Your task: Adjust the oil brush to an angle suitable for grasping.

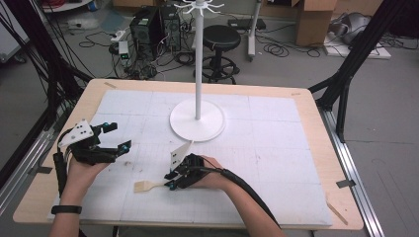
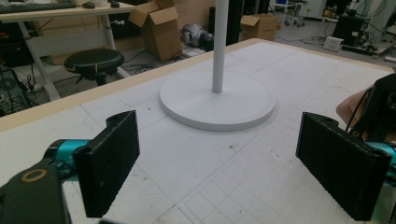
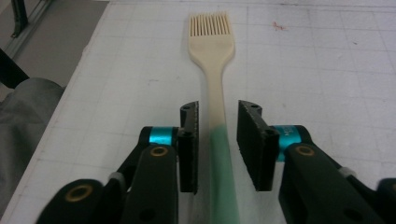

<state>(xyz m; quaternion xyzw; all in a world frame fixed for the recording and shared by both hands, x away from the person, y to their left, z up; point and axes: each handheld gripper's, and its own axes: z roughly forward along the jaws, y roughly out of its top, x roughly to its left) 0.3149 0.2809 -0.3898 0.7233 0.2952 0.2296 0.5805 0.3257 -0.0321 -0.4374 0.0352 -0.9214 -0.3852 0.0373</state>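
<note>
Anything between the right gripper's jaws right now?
Yes: the brush handle lies between them in the right gripper view, with a gap on each side.

brush (image 1: 144,186) lies on the table (image 1: 306,148), nearer the person than the stand (image 1: 197,121).

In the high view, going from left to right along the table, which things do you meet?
Left claw → brush → right claw → white stand → wooden stick near the table's right edge.
</note>
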